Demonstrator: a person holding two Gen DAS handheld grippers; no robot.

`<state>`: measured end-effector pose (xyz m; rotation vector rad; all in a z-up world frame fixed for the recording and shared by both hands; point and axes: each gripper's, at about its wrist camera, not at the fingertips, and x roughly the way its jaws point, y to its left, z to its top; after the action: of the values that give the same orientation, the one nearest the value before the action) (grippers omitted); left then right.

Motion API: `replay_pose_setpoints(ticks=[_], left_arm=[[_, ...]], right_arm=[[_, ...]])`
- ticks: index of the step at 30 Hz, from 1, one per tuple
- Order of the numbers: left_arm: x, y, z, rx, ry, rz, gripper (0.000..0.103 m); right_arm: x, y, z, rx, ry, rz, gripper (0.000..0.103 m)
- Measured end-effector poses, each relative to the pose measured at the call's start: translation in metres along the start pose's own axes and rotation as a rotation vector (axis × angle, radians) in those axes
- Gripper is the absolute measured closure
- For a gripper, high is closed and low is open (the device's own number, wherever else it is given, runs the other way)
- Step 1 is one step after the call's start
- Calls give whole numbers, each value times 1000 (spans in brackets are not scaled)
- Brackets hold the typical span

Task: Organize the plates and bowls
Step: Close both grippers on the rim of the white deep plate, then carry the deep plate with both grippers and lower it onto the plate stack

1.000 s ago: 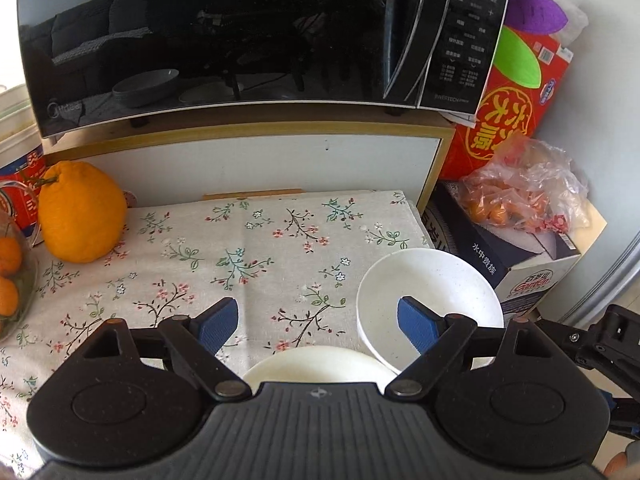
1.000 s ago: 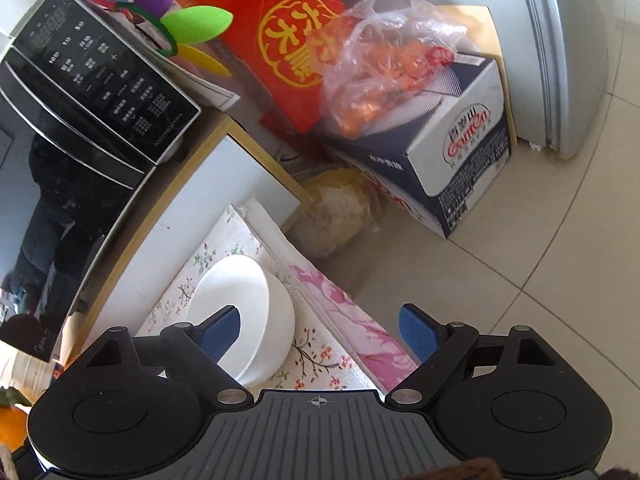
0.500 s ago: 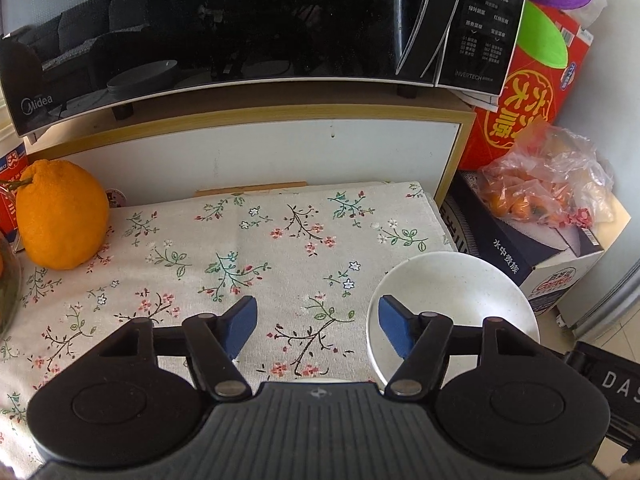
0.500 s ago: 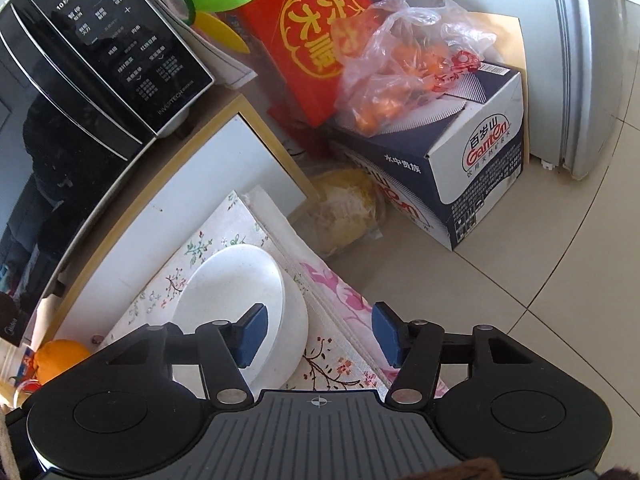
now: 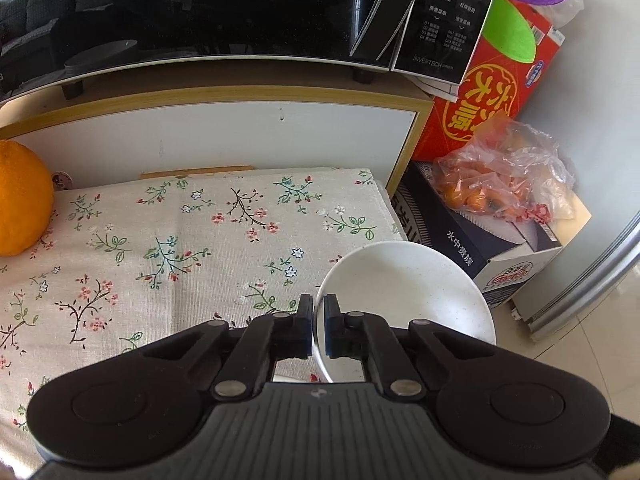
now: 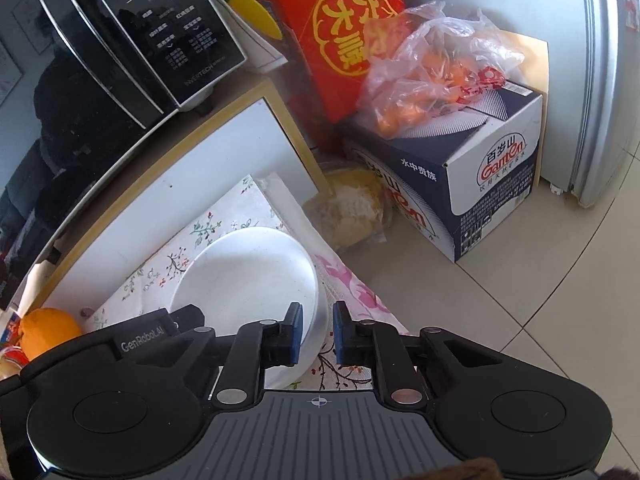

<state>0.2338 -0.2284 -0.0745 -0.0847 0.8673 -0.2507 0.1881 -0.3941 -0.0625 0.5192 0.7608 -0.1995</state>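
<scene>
A white bowl (image 5: 404, 284) sits at the right end of the floral tablecloth (image 5: 180, 248). My left gripper (image 5: 319, 322) is shut on the bowl's near left rim. In the right wrist view the same bowl (image 6: 248, 276) lies on the cloth, and my right gripper (image 6: 317, 332) has its two blue pads close on either side of the bowl's right rim, with a narrow gap still showing. The left gripper's black body (image 6: 160, 334) shows at the bowl's left.
A black microwave (image 5: 240, 12) stands on a wooden-edged shelf behind the cloth. A large orange fruit (image 5: 20, 196) sits at the cloth's left. A navy carton (image 6: 472, 184) with a bag of oranges (image 6: 432, 84), a red box (image 6: 344, 28) and a fridge (image 6: 600, 80) stand on the tiled floor at right.
Both grippers moved in toward the bowl and closed: the left one shut on its left rim, the right one narrowed around its right rim. The second white dish under the left gripper is out of view.
</scene>
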Motion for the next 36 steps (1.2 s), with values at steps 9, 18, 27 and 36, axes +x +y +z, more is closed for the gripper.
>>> replay_pose_setpoints(ticks=[9, 18, 27, 36], left_arm=[[-13, -3, 3, -1, -32, -40, 99], [-44, -7, 1, -64, -90, -79, 98], [-81, -11, -6, -118, -137, -113, 98], [-132, -16, -19, -98, -203, -130, 97]], right_arm=[[-10, -6, 6, 33, -15, 18, 93], [-42, 2, 13, -18, -109, 11, 93], [-85, 7, 13, -104, -197, 14, 93], [-130, 16, -1, -190, -269, 12, 93]])
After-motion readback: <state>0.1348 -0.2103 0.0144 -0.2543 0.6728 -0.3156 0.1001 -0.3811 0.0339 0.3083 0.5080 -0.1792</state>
